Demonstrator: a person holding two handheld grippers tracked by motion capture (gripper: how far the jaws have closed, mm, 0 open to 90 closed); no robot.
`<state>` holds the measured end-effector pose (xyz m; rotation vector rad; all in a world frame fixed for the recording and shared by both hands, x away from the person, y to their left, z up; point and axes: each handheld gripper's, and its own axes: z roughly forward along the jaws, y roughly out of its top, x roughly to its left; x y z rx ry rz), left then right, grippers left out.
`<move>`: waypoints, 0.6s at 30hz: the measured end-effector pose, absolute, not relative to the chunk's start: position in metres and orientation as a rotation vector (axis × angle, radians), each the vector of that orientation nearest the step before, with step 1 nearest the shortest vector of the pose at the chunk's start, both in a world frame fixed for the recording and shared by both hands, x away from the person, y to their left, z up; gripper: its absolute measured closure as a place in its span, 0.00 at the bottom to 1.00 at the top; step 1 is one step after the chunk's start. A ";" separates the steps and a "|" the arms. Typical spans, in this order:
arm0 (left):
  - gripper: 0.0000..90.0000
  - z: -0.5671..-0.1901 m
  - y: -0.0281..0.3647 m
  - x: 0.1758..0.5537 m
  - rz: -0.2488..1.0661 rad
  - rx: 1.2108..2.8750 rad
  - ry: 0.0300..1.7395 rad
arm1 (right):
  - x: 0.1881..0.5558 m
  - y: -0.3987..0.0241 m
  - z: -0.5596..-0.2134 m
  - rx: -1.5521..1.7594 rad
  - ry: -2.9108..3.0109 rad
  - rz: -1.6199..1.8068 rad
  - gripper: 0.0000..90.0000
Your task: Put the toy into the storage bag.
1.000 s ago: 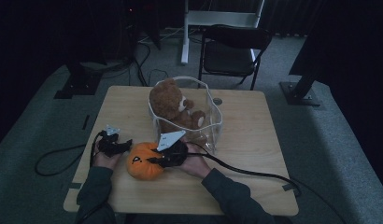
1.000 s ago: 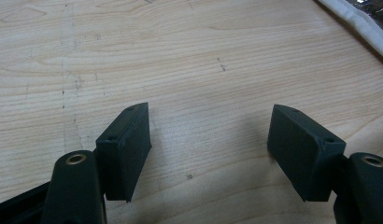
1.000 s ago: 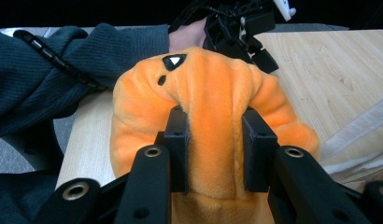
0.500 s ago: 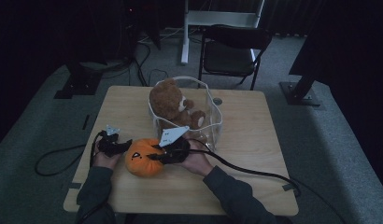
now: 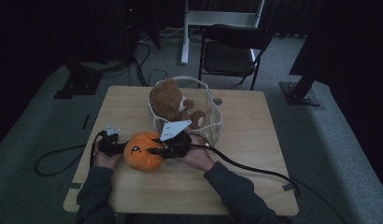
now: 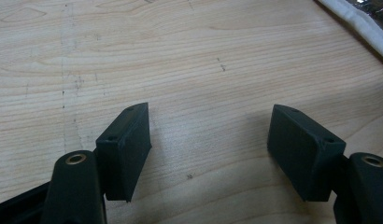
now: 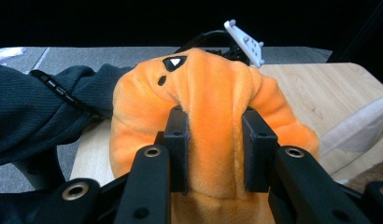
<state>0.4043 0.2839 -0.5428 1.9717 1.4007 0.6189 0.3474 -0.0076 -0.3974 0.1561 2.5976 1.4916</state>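
An orange plush pumpkin (image 5: pixel 142 151) with a black face mark sits near the table's front left, lifted a little. My right gripper (image 5: pixel 154 150) is shut on it; in the right gripper view the pumpkin (image 7: pixel 213 98) bulges around both pads (image 7: pixel 176 140), pinched in a fold. My left gripper (image 5: pixel 108 145) rests just left of the pumpkin, and its jaws stand open over bare wood (image 6: pixel 208 70). A brown teddy bear (image 5: pixel 168 100) sits in a clear basket (image 5: pixel 213 126) behind the pumpkin.
The wooden table (image 5: pixel 255 140) has free room to the right and front. My right gripper's thick cable (image 5: pixel 255 170) trails across the table to the right edge. A black folding chair (image 5: pixel 231 51) stands beyond the far edge. The left sleeve (image 7: pixel 45 116) lies beside the pumpkin.
The right gripper has risen slightly with the pumpkin in its grip. The left gripper has kept still.
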 end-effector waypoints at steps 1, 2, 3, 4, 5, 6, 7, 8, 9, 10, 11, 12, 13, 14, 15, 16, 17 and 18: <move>0.34 -0.543 0.284 0.404 0.619 1.972 1.401 | 0.348 -0.008 -0.396 0.154 2.594 1.491 0.76; 0.34 -0.543 0.284 0.404 0.619 1.972 1.401 | 0.348 -0.008 -0.395 0.154 2.592 1.491 0.76; 0.34 -0.543 0.284 0.404 0.619 1.971 1.401 | 0.348 -0.008 -0.393 0.152 2.589 1.494 0.76; 0.34 -0.543 0.284 0.404 0.619 1.972 1.401 | 0.348 -0.009 -0.392 0.154 2.587 1.498 0.76; 0.34 -0.543 0.284 0.404 0.619 1.971 1.401 | 0.349 -0.010 -0.391 0.153 2.586 1.502 0.76; 0.34 -0.543 0.284 0.404 0.619 1.971 1.401 | 0.349 -0.010 -0.390 0.154 2.584 1.507 0.76; 0.34 -0.543 0.284 0.404 0.619 1.972 1.401 | 0.350 -0.010 -0.389 0.157 2.583 1.510 0.76; 0.34 -0.543 0.284 0.404 0.619 1.972 1.401 | 0.350 -0.011 -0.388 0.156 2.580 1.507 0.76; 0.34 -0.543 0.284 0.404 0.619 1.971 1.401 | 0.350 -0.011 -0.388 0.155 2.579 1.508 0.76; 0.34 -0.543 0.284 0.404 0.619 1.971 1.401 | 0.349 -0.011 -0.387 0.154 2.578 1.508 0.76; 0.34 -0.543 0.284 0.404 0.619 1.972 1.401 | 0.350 -0.011 -0.387 0.149 2.577 1.507 0.76; 0.34 -0.543 0.284 0.404 0.619 1.972 1.401 | 0.349 -0.011 -0.386 0.149 2.579 1.506 0.76; 0.34 -0.543 0.284 0.404 0.619 1.972 1.401 | 0.349 -0.011 -0.385 0.145 2.577 1.506 0.76; 0.34 -0.543 0.284 0.404 0.619 1.971 1.401 | 0.350 -0.011 -0.385 0.142 2.575 1.508 0.76; 0.34 -0.543 0.284 0.404 0.619 1.970 1.401 | 0.349 -0.011 -0.384 0.147 2.573 1.509 0.76; 0.34 -0.543 0.284 0.404 0.619 1.970 1.402 | 0.350 -0.011 -0.383 0.142 2.572 1.508 0.76; 0.34 -0.543 0.284 0.404 0.619 1.970 1.401 | 0.350 -0.011 -0.383 0.141 2.571 1.510 0.76; 0.34 -0.543 0.284 0.404 0.619 1.970 1.402 | 0.350 -0.011 -0.382 0.140 2.566 1.514 0.76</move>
